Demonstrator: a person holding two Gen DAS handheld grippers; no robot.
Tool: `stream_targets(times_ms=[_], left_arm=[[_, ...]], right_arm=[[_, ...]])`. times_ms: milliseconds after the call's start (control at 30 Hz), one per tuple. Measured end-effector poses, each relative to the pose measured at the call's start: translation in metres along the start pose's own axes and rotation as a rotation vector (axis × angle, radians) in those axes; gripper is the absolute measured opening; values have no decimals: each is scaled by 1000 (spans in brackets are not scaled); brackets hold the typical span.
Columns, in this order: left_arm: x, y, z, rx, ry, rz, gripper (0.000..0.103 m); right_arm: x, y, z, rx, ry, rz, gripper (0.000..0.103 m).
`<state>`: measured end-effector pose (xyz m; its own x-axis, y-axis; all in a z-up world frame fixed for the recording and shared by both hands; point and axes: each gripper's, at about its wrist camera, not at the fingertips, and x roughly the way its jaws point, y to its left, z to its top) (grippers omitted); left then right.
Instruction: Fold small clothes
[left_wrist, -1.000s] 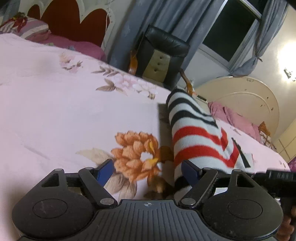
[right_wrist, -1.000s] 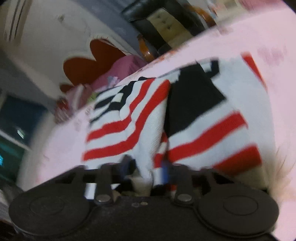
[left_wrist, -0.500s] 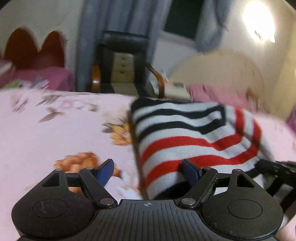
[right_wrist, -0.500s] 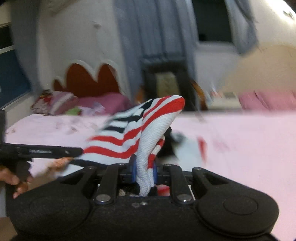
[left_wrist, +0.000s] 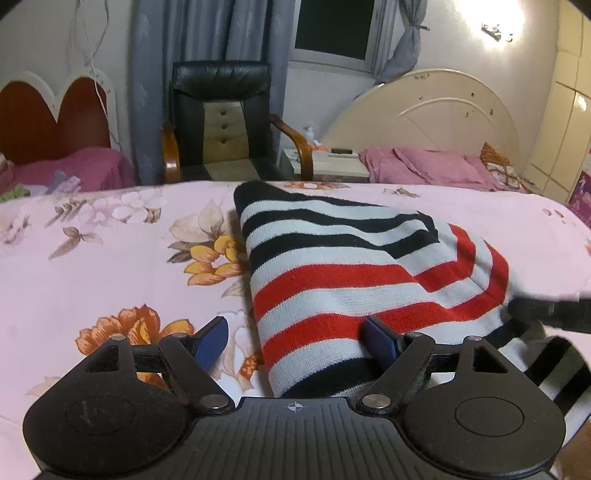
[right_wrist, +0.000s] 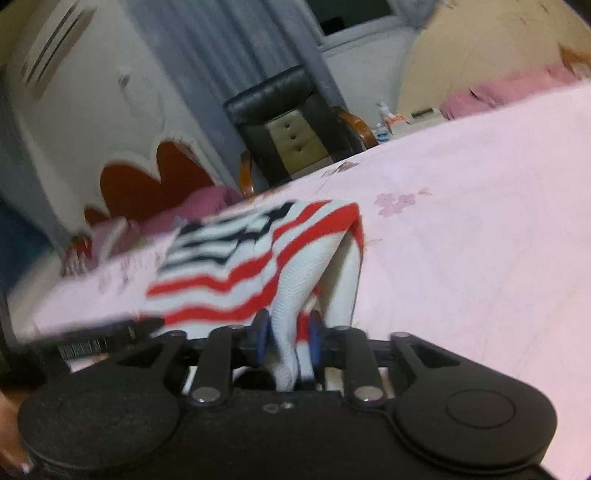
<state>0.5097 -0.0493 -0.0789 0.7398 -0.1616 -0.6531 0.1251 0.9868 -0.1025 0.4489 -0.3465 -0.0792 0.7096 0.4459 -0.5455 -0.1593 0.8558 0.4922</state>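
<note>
Nearest in the right wrist view, the right gripper (right_wrist: 284, 339) has a bunched fold of the striped garment (right_wrist: 236, 273) standing between its blue pads (right_wrist: 262, 332). The jaws have just been opening. The fold sits in the narrow gap with the pads close on either side, but the blur does not settle whether they press on it, so the hold cannot be confirmed.

In the left wrist view, the left gripper (left_wrist: 295, 343) has its fingers wide apart and holds nothing. The near hem of the striped garment (left_wrist: 351, 266) lies partly within the gap. One blue pad (left_wrist: 380, 343) rests at or on the knit, the other is over the floral bedsheet (left_wrist: 110, 251).

The garment lies on the bedsheet, towards its near edge. Its long axis runs away from both grippers towards the far edge, red bands near, black bands far. On the right side the cloth is raised in a ridge, not flat.

Judgement: the fold is part made. The right gripper is the nearer to the raised edge and governs it. The coming move turns on lowering that ridge across the body, with the left gripper placed to pin or take the near hem.

Beyond the far edge stands a black chair (left_wrist: 221, 122).
</note>
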Motion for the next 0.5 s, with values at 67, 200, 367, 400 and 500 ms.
stream_targets(times_ms=[67, 200, 367, 400, 500], left_arm=[[2, 3, 0, -18, 11, -13, 80], [6, 1, 1, -13, 24, -15, 80], [15, -6, 2, 1, 34, -11, 80], [14, -7, 2, -2, 35, -8, 80], [-11, -7, 3, 20, -9, 1, 80]], right_arm=[[8, -13, 13, 102, 5, 32, 31], [26, -29, 36, 186, -14, 40, 10], [54, -13, 32, -48, 40, -120, 9], [53, -13, 31, -55, 38, -127, 11], [31, -3, 33, -51, 0, -155, 18]])
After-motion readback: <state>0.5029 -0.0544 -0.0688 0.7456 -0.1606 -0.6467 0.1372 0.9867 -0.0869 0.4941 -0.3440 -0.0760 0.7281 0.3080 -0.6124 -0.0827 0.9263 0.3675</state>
